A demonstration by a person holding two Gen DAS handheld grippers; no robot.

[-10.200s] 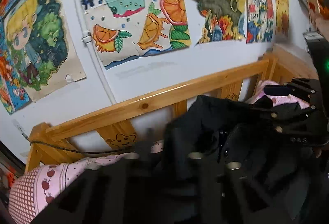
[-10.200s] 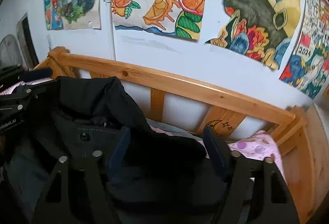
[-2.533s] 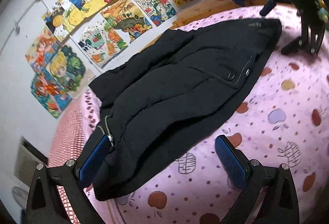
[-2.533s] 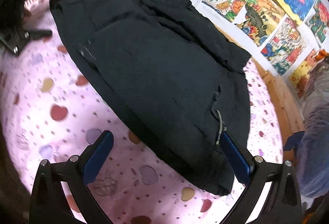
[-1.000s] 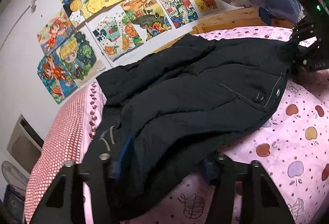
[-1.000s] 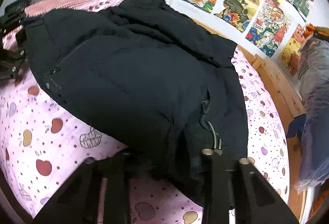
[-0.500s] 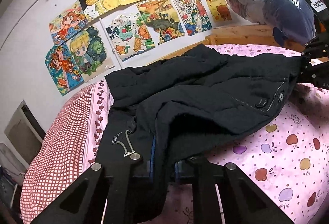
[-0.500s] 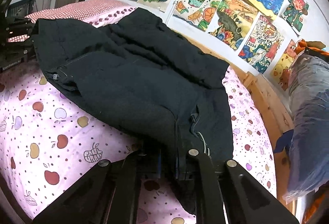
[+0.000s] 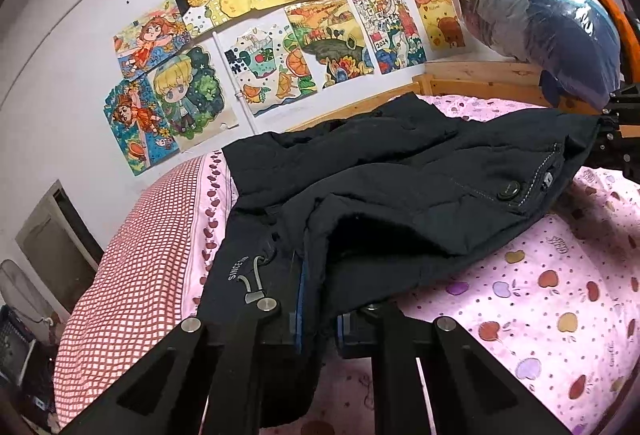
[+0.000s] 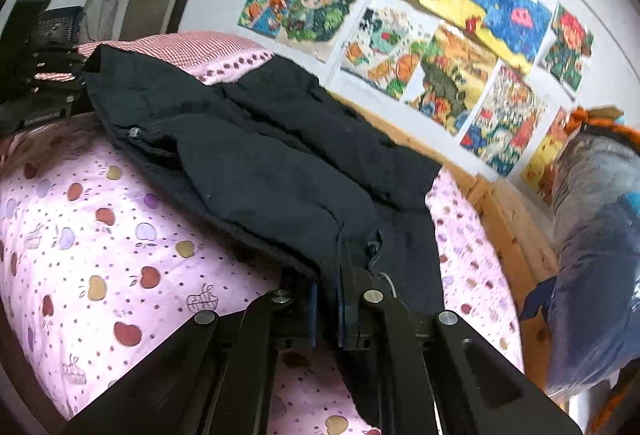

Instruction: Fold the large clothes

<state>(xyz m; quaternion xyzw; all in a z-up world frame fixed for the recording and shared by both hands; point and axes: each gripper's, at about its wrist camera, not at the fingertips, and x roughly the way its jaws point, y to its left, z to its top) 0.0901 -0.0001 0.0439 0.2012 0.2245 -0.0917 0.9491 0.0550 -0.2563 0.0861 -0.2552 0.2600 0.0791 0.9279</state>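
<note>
A large black padded jacket [image 9: 400,179] lies spread over the pink apple-print bed sheet [image 9: 560,295]. My left gripper [image 9: 318,319] is shut on the jacket's near edge, beside a drawcord and white lettering, and holds that edge a little off the sheet. In the right wrist view the same jacket [image 10: 256,155] stretches away to the left. My right gripper [image 10: 326,315] is shut on its opposite near edge, next to a cord. The right gripper [image 9: 616,139] also shows at the far right of the left wrist view, at the jacket's other end.
Colourful drawings [image 9: 280,35] cover the white wall behind a wooden bed rail [image 9: 480,75]. A plastic-wrapped blue and grey bundle [image 9: 560,27] with orange trim sits at the bed's far end. A red checked cover [image 9: 140,255] lies on the left. A fan [image 10: 100,11] stands beyond.
Both grippers have closed onto the jacket's near edges and risen, lifting those edges off the sheet. The view in both cameras has tilted up towards the wall.
</note>
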